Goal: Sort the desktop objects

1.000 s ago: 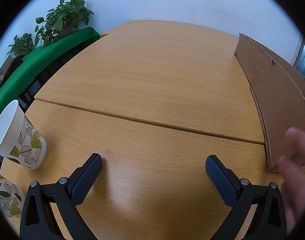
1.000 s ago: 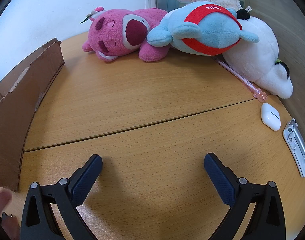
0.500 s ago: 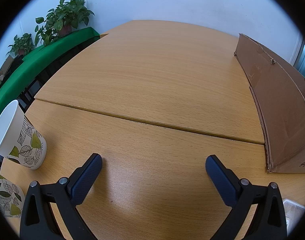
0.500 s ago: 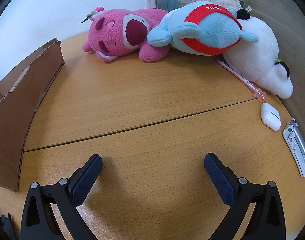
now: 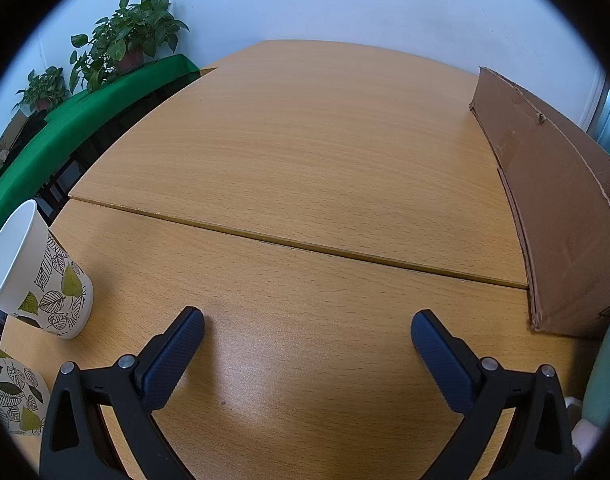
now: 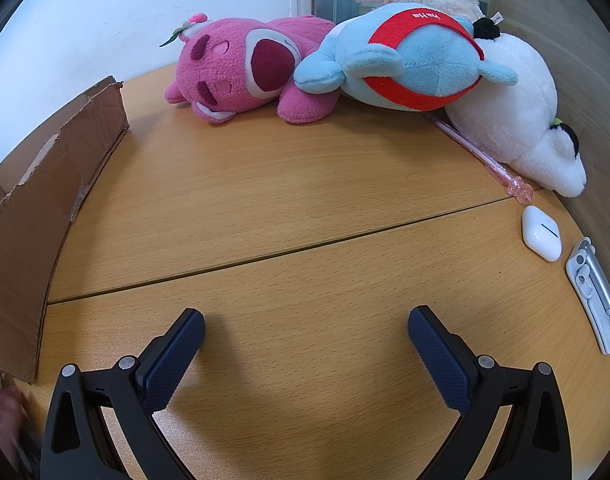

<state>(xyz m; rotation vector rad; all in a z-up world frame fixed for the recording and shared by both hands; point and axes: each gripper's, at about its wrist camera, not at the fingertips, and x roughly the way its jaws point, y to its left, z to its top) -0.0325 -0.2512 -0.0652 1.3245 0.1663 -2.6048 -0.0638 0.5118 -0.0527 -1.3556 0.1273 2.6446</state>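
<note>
Left gripper (image 5: pixel 307 325): jaws wide, nothing btwn them; we see bare tabletop (image 5: pixel 305 168) ahead.
Paper cup (image 5: pixel 37 276): upright, left of left jaws; 2nd cup (image 5: pixel 13 396) nearer, at frame edge.
Cardboard box (image 5: pixel 557 216): right of left jaws, apart.
Right gripper (image 6: pixel 306 323): jaws wide, empty.
Plush toys: pink (image 6: pixel 245 68), blue (image 6: pixel 409 56), white (image 6: pixel 521 112), well ahead of right jaws.
Pink pen (image 6: pixel 485 158): beside white plush.
Earbud case (image 6: pixel 541 233) & white clip (image 6: pixel 595 292): right of right jaws.

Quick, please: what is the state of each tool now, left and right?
Left tool: open, holding nothing, over the wooden table.
Right tool: open, holding nothing.
</note>
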